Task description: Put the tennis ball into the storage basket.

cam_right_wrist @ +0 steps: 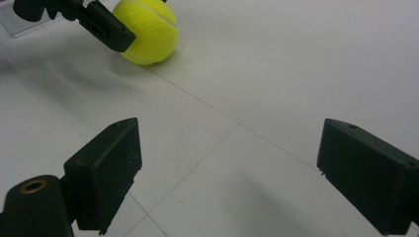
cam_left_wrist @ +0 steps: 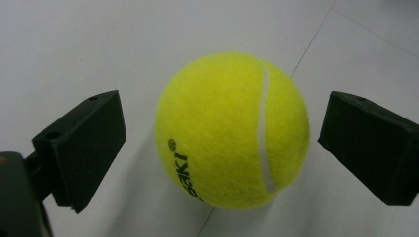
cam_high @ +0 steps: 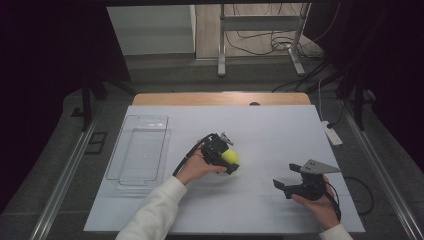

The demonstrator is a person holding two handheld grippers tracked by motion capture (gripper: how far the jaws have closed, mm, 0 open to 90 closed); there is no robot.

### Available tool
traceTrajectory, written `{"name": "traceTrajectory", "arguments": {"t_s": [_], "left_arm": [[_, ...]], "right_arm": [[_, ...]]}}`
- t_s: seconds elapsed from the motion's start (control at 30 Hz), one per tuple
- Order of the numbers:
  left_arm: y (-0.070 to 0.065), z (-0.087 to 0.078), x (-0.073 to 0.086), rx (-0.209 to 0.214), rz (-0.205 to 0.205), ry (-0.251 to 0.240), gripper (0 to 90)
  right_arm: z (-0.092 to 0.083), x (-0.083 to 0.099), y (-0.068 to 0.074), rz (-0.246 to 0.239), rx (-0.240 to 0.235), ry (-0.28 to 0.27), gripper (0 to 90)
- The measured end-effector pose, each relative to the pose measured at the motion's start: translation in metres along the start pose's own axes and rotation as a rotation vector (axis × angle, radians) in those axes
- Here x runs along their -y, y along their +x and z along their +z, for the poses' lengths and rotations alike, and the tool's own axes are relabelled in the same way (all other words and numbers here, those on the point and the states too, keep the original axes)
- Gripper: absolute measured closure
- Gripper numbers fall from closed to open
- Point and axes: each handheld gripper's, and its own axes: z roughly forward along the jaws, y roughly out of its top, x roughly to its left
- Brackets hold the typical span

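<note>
A yellow tennis ball [cam_high: 231,157] [cam_left_wrist: 232,131] rests on the white table sheet [cam_high: 270,130] near its middle. My left gripper [cam_high: 229,154] [cam_left_wrist: 220,143] is around the ball, one black jaw on each side. In the left gripper view a gap of white sheet shows between each pad and the ball, so it is open. My right gripper [cam_high: 287,176] [cam_right_wrist: 227,173] is held low at the front right, open with bare sheet between its jaws. The right gripper view has the ball [cam_right_wrist: 146,32] at the upper left, with a left gripper's jaw across it.
A clear plastic tray [cam_high: 140,150] lies along the left side of the sheet. A white power strip [cam_high: 332,134] sits off the right edge. The wooden table edge [cam_high: 220,98] runs along the back, with a metal stand [cam_high: 260,40] and cables on the floor beyond.
</note>
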Motion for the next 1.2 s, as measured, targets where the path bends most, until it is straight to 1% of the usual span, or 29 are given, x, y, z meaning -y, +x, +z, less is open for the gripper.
{"name": "traceTrajectory", "arguments": {"t_s": [0.1,0.17,0.2,0.3,0.33,0.37,0.4,0.5,0.57,0.63,0.67,0.93,1.2], "left_arm": [[-0.002,0.003,0.001,-0.015,0.009,0.015,7.9],[-0.003,0.004,0.001,-0.02,0.016,0.021,11.7],[-0.003,0.004,0.001,-0.024,0.022,0.023,11.7],[-0.005,0.006,0.002,-0.05,0.035,0.038,19.3],[-0.005,0.006,0.002,-0.05,0.035,0.038,22.1],[-0.006,0.006,0.002,-0.038,0.031,0.034,22.1],[-0.006,0.006,0.002,-0.036,0.038,0.034,25.2],[-0.008,0.006,0.002,-0.046,0.052,0.038,26.2],[-0.008,0.005,0.002,-0.046,0.05,0.038,26.6],[-0.008,0.004,0.002,-0.062,0.051,0.036,26.7],[-0.008,0.004,0.002,-0.063,0.051,0.031,26.8],[-0.007,-0.004,0.002,-0.057,0.049,0.016,26.9],[-0.01,-0.013,0.002,-0.052,0.055,-0.004,26.8]], "right_arm": [[0.0,0.0,0.001,-0.001,-0.001,0.0,10.2],[0.0,0.0,0.001,0.0,-0.002,-0.002,10.2],[0.0,0.0,0.0,-0.001,0.0,-0.003,10.2],[-0.001,0.0,0.0,0.001,0.003,-0.001,10.2],[-0.001,0.0,0.0,0.001,0.003,-0.001,10.2],[-0.001,0.0,0.0,0.001,0.001,-0.004,10.2],[-0.001,0.0,0.0,0.002,0.001,-0.004,10.2],[-0.001,0.0,0.0,0.001,0.002,-0.004,10.2],[-0.001,-0.001,0.0,0.002,0.004,-0.006,10.2],[-0.002,0.0,0.0,0.003,0.005,-0.007,10.2],[-0.002,-0.001,0.0,0.002,0.005,-0.007,10.3],[-0.001,-0.001,-0.001,0.001,0.009,-0.004,10.3],[0.0,-0.001,0.0,-0.002,0.009,-0.009,10.5]]}}
